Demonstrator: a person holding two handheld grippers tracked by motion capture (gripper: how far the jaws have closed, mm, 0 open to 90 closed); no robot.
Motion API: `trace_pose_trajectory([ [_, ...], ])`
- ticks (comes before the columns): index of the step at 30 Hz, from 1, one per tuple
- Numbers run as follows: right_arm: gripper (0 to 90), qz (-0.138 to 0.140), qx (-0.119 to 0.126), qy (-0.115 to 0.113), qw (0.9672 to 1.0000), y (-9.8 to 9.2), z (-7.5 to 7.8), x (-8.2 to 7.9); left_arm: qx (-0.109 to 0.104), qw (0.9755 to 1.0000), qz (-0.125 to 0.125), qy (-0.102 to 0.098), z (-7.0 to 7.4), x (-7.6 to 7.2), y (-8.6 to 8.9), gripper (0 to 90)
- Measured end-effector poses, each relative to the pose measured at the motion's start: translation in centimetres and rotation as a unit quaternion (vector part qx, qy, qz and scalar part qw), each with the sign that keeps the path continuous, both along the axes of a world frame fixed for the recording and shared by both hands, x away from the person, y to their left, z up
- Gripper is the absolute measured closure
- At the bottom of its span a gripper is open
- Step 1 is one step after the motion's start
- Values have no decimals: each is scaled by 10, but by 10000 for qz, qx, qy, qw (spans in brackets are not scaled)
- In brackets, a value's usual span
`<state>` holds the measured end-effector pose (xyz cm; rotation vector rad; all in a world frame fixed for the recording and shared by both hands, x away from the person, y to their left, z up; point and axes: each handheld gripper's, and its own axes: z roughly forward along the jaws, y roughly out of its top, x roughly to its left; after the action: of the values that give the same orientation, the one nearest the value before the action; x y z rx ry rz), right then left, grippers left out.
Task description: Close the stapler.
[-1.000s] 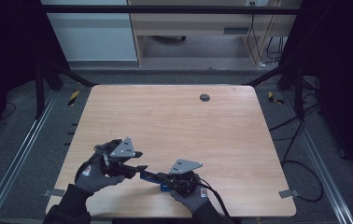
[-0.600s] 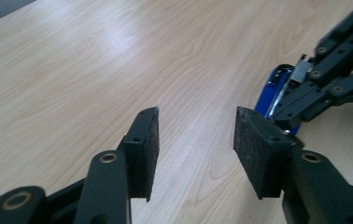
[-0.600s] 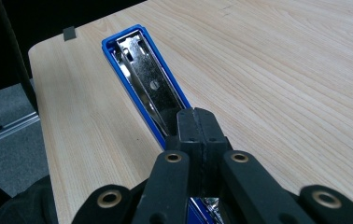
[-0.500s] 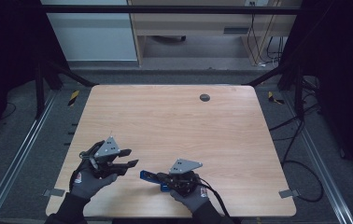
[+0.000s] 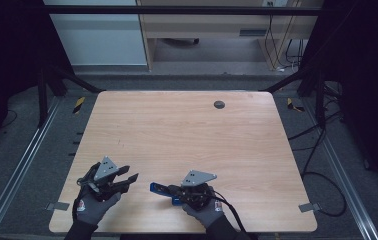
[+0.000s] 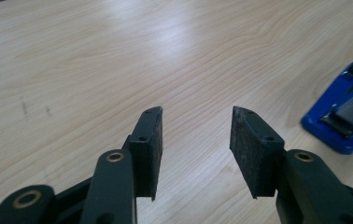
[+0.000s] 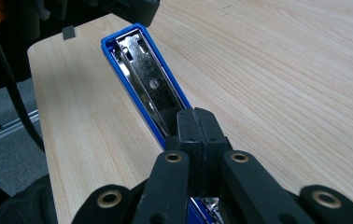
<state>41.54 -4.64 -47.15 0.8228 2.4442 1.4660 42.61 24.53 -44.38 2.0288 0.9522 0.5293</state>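
Where table [image 5: 187,130] ends, stapler [image 5: 161,189] near.

light wooden table [image 5: 187,135] bearing a blue stapler [image 5: 163,190].

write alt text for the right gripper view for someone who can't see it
The right gripper's two black jaws are pressed together over the near end of a blue stapler with a shiny metal strip down its middle, which lies lengthwise on the pale wooden table. The stapler points away toward the table's edge, where grey floor shows beyond.
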Motion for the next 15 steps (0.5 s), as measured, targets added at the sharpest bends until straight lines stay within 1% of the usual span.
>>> trace_pose_trajectory([
  [1,900,-3,1,1,10000,0,0,0,-22,10000,79,3,-2,-1,1,543],
  [2,900,-3,-4,1,10000,0,0,0,-19,9999,161,-42,-3,-2,3,545],
  [4,900,-8,1,-1,10000,0,0,0,-38,9997,244,-38,-5,-3,6,545],
  [5,900,-6,1,0,10000,0,0,0,-35,9995,308,-71,-7,-3,8,545],
  [6,900,-8,4,-2,10000,0,0,0,-55,9994,348,-41,-9,-4,9,543],
  [9,900,-8,18,-10,10000,0,0,0,-45,9992,391,3,-12,-4,11,538],
  [15,900,-11,23,-6,10000,0,0,0,-14,9993,371,-4,-13,-4,9,540],
])
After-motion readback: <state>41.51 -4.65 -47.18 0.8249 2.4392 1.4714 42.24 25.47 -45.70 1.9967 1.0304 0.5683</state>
